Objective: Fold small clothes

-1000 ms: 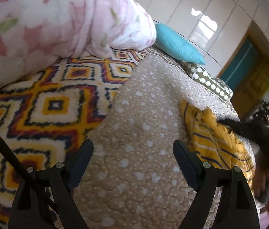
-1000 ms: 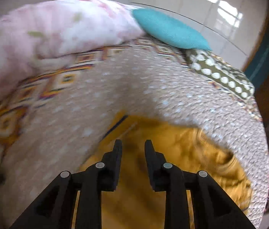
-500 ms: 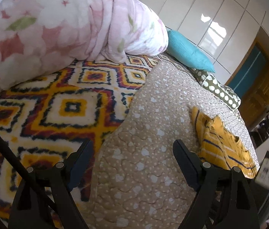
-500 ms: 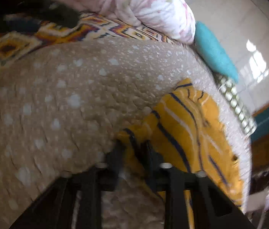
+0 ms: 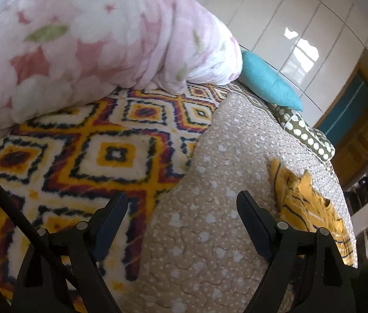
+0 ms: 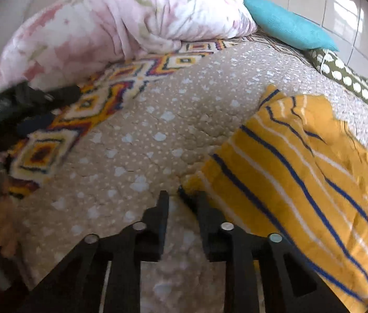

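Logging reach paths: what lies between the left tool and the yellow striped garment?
Only bare beige quilt. In the left wrist view the left tool hangs open, and the yellow striped garment lies to its right.

Glossy white wardrobe doors (image 5: 283, 26) reflecting window light stand behind the bed, beside a wooden door (image 5: 361, 140).

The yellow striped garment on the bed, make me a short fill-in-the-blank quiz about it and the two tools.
1. The yellow garment has thin stripes in white and ____.
2. The garment lies on the beige ____ dotted with white.
3. The fingers of the left tool stand wide ____, with nothing between them.
4. The pillow behind the pink floral duvet is ____ in colour.

Missing words: blue; quilt; open; turquoise
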### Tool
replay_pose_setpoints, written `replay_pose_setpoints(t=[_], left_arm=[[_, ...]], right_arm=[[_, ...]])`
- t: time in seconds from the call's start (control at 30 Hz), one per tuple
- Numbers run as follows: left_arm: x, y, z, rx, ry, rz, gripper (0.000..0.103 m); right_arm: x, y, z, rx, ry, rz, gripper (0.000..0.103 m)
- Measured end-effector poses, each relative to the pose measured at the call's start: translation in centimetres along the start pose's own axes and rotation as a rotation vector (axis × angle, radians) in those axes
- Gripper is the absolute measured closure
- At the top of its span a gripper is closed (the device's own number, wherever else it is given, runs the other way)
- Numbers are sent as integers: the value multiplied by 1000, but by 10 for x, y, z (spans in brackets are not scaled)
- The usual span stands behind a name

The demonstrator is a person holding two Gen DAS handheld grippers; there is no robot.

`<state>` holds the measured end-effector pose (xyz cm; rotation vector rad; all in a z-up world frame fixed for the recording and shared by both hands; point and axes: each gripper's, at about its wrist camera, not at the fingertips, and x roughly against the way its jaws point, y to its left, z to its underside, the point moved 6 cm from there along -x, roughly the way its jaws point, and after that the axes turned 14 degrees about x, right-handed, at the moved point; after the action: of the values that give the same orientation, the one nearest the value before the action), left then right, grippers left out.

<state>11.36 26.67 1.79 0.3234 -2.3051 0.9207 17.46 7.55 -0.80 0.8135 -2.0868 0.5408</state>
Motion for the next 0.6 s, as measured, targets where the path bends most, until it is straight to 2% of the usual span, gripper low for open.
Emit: replay_pose_setpoints(t=[0.17,0.3,0.43,0.5,0.57,0.6], left_arm=[[3,-35,24,-102,22,35,19],[7,-75,56,-218,61,99,19],[-5,-110,95,-334,130,140,19],[-19,-120,113,-376,180,137,19],[-34,-119,123,-405,211,91,19],[-42,-116,126,-408,233,64,19]], right_arm=[[43,-31,16,-51,-60,76,78],[69,-105,54,-196,-44,190,78],[93,-200,121,-424,-9,309,78],[96,-232,152,-520,17,306,78],[104,-268,189,-640,0,301,87],[110,-279,200,-689,-28,273,98]])
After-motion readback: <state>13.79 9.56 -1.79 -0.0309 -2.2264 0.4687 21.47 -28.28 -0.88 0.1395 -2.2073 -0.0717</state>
